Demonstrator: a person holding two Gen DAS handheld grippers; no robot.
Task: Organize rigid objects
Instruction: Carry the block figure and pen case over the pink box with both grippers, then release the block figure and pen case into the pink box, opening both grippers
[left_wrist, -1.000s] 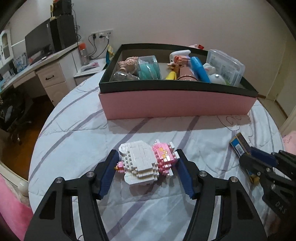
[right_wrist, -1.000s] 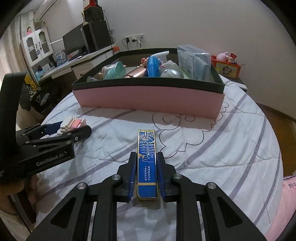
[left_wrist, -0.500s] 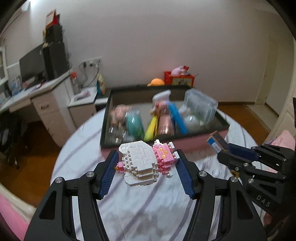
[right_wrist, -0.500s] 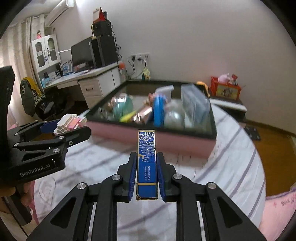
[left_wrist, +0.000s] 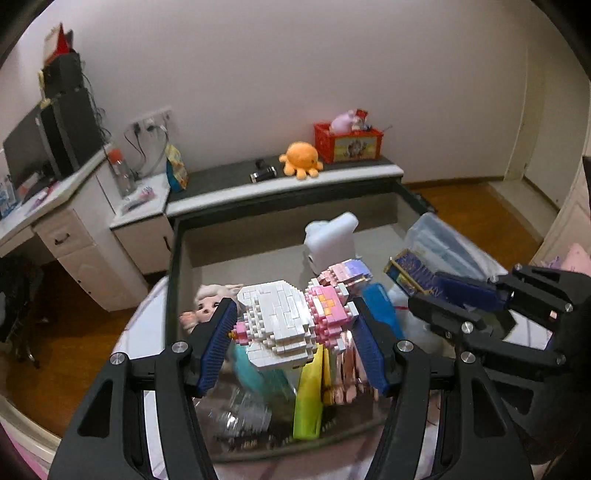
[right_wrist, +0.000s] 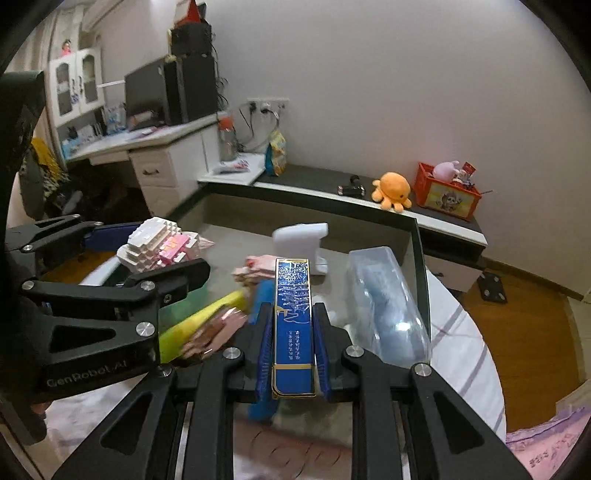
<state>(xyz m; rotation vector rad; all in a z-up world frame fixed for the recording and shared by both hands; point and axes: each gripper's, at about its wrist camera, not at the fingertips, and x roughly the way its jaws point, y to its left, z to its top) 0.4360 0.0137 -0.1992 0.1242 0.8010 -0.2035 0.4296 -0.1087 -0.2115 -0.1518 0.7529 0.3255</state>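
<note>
Your left gripper (left_wrist: 293, 326) was clamped on the white-and-pink brick figure (left_wrist: 291, 323), gripped end to end between the blue pads and held in the air above the near part of the black-rimmed box (left_wrist: 171, 280), over the doll (left_wrist: 212, 301) and yellow tube (left_wrist: 308, 398) lying inside. Your right gripper (right_wrist: 293, 332) was closed narrow on the long blue and gold case (right_wrist: 293, 325), which pointed forward over the same box (right_wrist: 419, 251), beside the clear plastic container (right_wrist: 388, 306) and short of the white spray head (right_wrist: 301, 240).

Black left gripper (left_wrist: 295, 343), blue ribbed fingers (left_wrist: 216, 347), silver screws, "GenRobot.AI" lettering
</note>
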